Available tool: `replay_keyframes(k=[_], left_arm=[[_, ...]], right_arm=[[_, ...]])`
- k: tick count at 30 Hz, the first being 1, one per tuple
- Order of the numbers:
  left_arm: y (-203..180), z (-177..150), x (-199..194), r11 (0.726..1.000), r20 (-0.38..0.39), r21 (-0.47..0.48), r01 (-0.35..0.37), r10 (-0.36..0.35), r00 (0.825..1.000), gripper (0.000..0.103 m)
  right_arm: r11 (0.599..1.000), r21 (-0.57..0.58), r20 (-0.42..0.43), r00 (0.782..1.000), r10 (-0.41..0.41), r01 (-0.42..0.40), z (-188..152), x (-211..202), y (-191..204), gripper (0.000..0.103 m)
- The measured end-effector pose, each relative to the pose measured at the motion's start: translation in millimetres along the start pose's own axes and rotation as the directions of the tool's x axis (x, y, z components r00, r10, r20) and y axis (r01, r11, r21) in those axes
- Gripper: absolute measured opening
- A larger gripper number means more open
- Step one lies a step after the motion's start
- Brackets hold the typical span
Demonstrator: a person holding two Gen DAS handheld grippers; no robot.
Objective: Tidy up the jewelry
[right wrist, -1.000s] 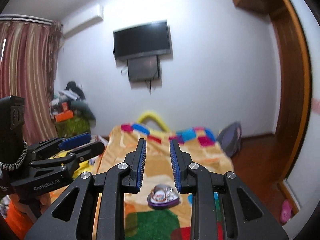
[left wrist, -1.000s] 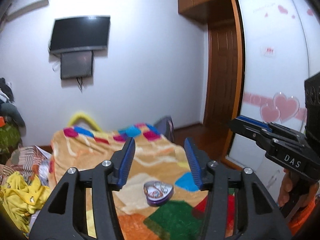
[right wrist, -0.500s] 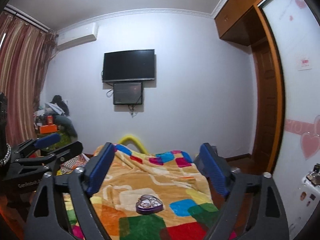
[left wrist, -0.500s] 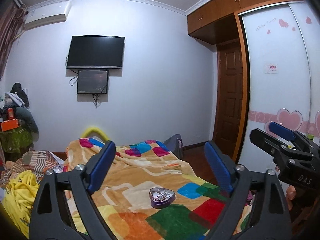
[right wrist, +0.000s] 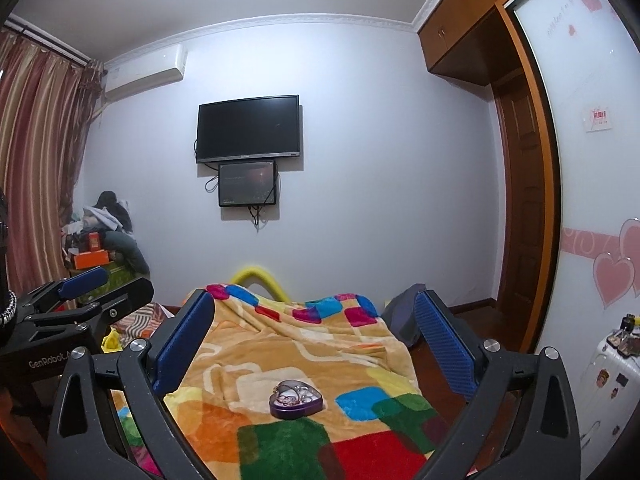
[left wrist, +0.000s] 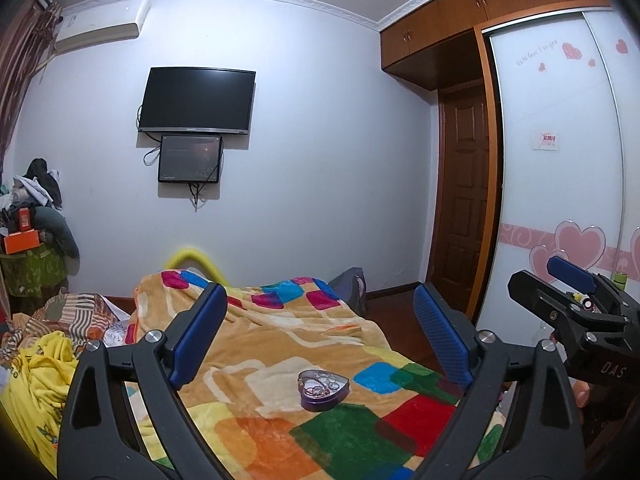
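Note:
A purple heart-shaped jewelry box (left wrist: 323, 390) lies open on the colourful blanket (left wrist: 280, 344) of the bed, with several small pieces of jewelry inside. It also shows in the right wrist view (right wrist: 296, 399). My left gripper (left wrist: 320, 340) is open wide and empty, held above and short of the box. My right gripper (right wrist: 314, 344) is open wide and empty too, at about the same distance from the box. The right gripper shows at the right edge of the left wrist view (left wrist: 576, 300). The left gripper shows at the left of the right wrist view (right wrist: 80, 300).
A yellow cloth (left wrist: 36, 384) and striped clothes (left wrist: 68, 316) lie left of the bed. A grey backpack (right wrist: 404, 320) stands at the bed's far right corner. A wardrobe with heart stickers (left wrist: 560, 200) lines the right side. A white case (right wrist: 608, 376) stands at the right.
Both grippers have opened from nearly shut to wide apart. Both cameras have tilted up and drawn back, so the box sits lower and farther in view.

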State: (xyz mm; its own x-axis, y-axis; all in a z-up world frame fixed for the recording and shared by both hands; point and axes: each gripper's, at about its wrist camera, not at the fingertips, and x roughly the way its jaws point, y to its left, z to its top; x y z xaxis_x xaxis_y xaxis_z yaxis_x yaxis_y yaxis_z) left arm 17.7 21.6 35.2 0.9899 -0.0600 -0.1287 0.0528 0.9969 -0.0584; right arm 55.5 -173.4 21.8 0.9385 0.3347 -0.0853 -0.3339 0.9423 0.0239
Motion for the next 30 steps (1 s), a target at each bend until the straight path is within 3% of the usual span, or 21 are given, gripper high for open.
replay_keyframes(k=[30], left_arm=[[-8.3,-3.9,8.3,0.999,-0.011,0.038,-0.013,0.014,1.0,0.1]], right_arm=[[1.0,0.021,-0.051,0.998,0.021,-0.02,1.5,3.0,-4.1,0.1]])
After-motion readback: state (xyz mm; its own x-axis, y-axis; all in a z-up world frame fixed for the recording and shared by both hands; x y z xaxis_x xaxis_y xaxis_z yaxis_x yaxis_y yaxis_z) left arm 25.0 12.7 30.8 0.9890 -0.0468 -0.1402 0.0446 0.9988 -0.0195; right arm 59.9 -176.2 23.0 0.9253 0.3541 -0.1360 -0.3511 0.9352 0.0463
